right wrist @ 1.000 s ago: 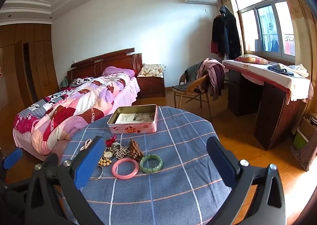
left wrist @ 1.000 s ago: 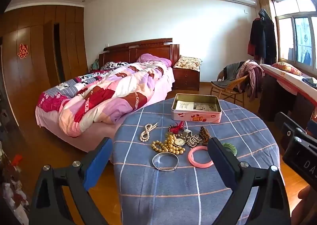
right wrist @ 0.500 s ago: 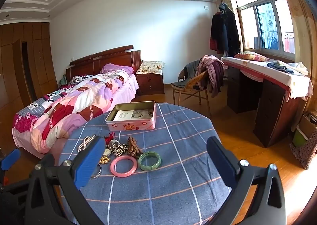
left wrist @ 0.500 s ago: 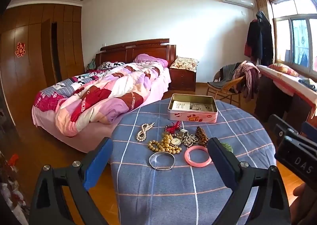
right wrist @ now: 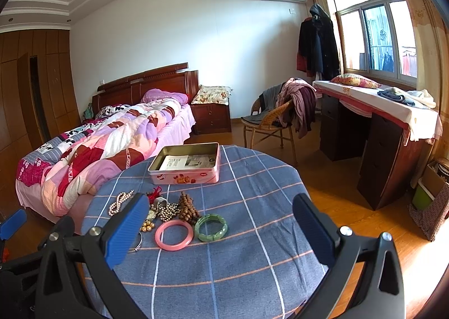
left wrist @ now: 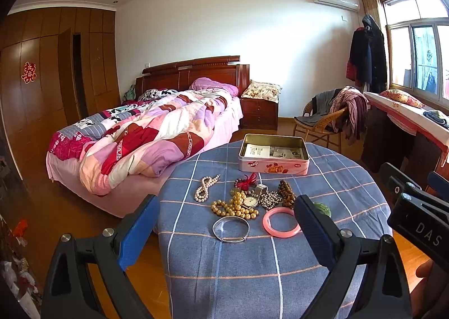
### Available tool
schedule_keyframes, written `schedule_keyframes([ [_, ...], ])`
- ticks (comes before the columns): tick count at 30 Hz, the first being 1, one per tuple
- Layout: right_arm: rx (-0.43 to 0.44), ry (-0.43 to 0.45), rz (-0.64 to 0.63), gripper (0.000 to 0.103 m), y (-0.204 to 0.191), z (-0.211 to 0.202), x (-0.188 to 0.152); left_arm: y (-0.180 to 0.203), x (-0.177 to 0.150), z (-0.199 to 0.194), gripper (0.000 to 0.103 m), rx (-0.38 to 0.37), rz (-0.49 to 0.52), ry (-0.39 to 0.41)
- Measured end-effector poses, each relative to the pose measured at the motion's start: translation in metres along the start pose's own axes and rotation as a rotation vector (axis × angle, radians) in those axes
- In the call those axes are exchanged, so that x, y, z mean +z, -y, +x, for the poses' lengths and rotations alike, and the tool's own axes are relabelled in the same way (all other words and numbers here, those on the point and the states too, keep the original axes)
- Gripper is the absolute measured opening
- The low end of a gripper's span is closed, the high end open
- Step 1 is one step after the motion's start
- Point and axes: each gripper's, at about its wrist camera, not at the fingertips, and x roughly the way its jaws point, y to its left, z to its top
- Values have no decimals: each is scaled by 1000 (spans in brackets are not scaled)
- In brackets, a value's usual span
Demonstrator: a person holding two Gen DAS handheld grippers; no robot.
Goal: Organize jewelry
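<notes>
Both grippers, left and right, gape wide and empty above the table, jewelry pile heaped loose before the open tin; tangled bead strands could drag neighbours off when one's lifted.

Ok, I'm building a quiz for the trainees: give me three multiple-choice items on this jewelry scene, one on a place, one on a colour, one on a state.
1. The tin stands where?
A. beyond the jewelry on the table
B. on the bed
C. on the chair

2. The bangle beside the pink bangle is:
A. red
B. green
C. black

3. The right claw is:
A. shut on a bangle
B. shut, empty
C. open, empty

Answers:
1 A, it sits behind the pile on the checked cloth.
2 B, the right wrist view shows it green.
3 C, its fingers are wide apart, holding nothing.
</notes>
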Motion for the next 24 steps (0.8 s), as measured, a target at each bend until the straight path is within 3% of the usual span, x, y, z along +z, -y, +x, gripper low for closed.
schedule_keyframes([
  [24,-4,7,-7,103,-3,-1,-3,-3,1,-2,96,-2,0,-2],
])
